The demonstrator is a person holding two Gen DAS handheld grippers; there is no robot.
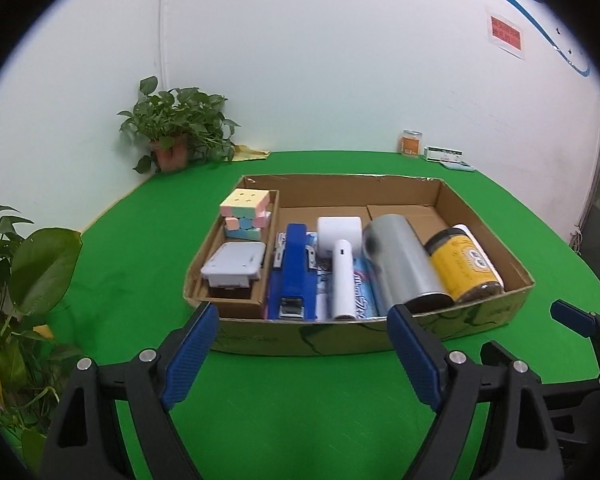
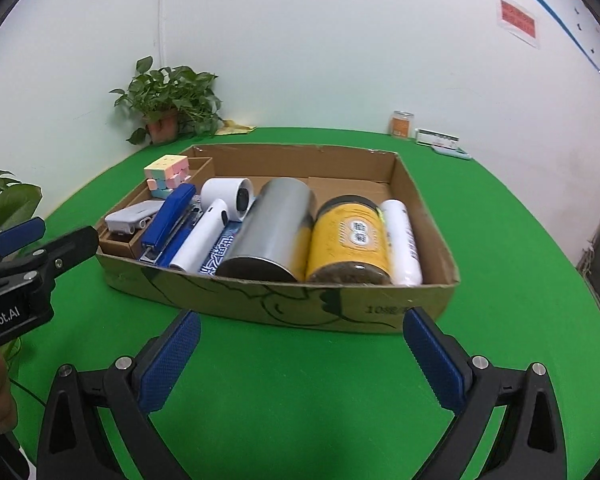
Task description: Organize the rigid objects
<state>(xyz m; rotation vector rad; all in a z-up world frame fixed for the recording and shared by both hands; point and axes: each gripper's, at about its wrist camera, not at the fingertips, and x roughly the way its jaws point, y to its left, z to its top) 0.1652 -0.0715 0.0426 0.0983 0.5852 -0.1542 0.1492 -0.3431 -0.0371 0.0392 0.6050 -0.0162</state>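
A shallow cardboard box (image 1: 480,322) (image 2: 432,300) sits on the green table. In it lie a pastel puzzle cube (image 1: 245,208) (image 2: 167,172), a grey-white case (image 1: 232,267) (image 2: 130,216), a blue stapler (image 1: 292,268) (image 2: 168,220), a white handheld device (image 1: 342,268) (image 2: 220,216), a silver cylinder (image 1: 400,264) (image 2: 272,232), a yellow jar (image 1: 466,264) (image 2: 350,240) and a white tube (image 2: 402,240). My left gripper (image 1: 302,316) is open and empty before the box's near wall. My right gripper (image 2: 300,324) is open and empty, just short of the box.
Potted plants stand at the back left (image 1: 172,132) (image 2: 168,100) and near left (image 1: 16,280). An orange-labelled jar (image 1: 411,142) (image 2: 401,124) and a small white box (image 1: 446,156) (image 2: 440,140) sit at the back right. The other gripper shows at each view's edge (image 1: 580,320) (image 2: 20,236).
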